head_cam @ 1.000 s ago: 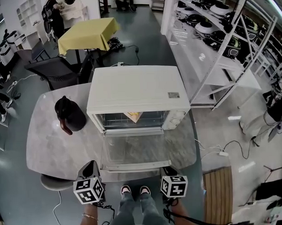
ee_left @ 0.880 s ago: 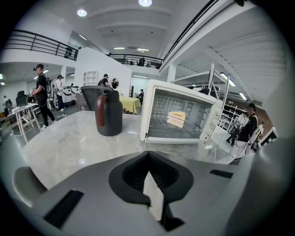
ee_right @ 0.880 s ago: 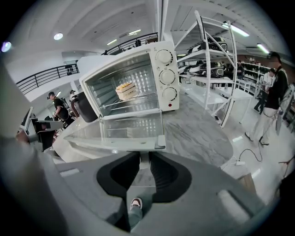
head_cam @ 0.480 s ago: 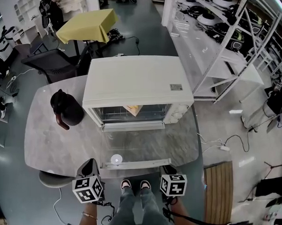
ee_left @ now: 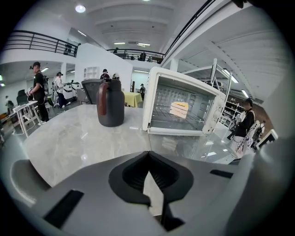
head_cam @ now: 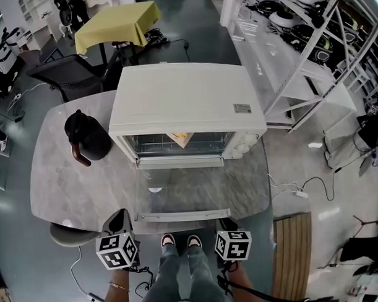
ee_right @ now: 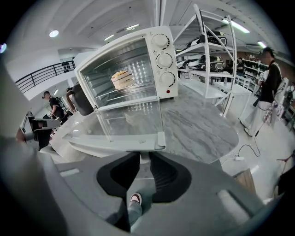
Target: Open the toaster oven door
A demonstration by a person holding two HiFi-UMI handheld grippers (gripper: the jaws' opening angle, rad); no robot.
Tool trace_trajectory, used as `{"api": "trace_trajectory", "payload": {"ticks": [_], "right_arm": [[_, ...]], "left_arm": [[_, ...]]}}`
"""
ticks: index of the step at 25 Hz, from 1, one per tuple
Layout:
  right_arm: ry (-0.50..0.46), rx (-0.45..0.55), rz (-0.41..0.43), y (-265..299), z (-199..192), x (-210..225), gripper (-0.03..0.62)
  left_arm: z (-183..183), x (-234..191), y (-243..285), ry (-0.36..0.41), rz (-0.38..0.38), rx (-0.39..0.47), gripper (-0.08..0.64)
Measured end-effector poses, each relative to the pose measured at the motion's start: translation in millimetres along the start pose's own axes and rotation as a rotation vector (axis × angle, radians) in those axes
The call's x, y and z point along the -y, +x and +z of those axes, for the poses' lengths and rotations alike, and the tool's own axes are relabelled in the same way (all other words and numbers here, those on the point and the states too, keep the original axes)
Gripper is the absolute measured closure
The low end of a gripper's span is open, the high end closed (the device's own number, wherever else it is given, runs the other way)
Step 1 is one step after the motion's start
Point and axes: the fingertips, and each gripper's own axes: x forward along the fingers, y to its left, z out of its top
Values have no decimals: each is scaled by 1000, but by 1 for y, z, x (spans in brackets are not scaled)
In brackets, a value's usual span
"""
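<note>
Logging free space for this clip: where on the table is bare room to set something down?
Widest bare marble: front left of the table, between the black jug and the lowered door. A narrower strip runs right of the door. The toaster oven and door crowd the middle.

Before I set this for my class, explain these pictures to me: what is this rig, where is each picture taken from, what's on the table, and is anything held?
No robot here: a person holds a two-jaw gripper in each hand. The head view comes from a camera on the person's head, looking down. The other two come from cameras riding on each gripper. On the marble table stand a white toaster oven, its glass door lying open, food on its rack, and a dark jug beside it. The left gripper is shut, the right gripper slightly open; neither holds anything.
</note>
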Motion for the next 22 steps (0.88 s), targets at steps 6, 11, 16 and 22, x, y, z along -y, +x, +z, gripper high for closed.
{"api": "trace_trajectory", "payload": {"ticks": [6, 11, 16, 22], "right_arm": [[1, -3, -3, 4, -3, 0, 517], [0, -7, -4, 6, -5, 1, 517], [-2, -3, -1, 6, -5, 1, 517], [0, -10, 31, 3, -6, 0, 517]], "left_arm": [[-5, -1, 1, -3, -1, -3, 555], [-5, -2, 0, -3, 2, -3, 555], [-3, -2, 0, -2, 6, 0, 555], [1, 4, 0, -1, -1, 6, 555]]}}
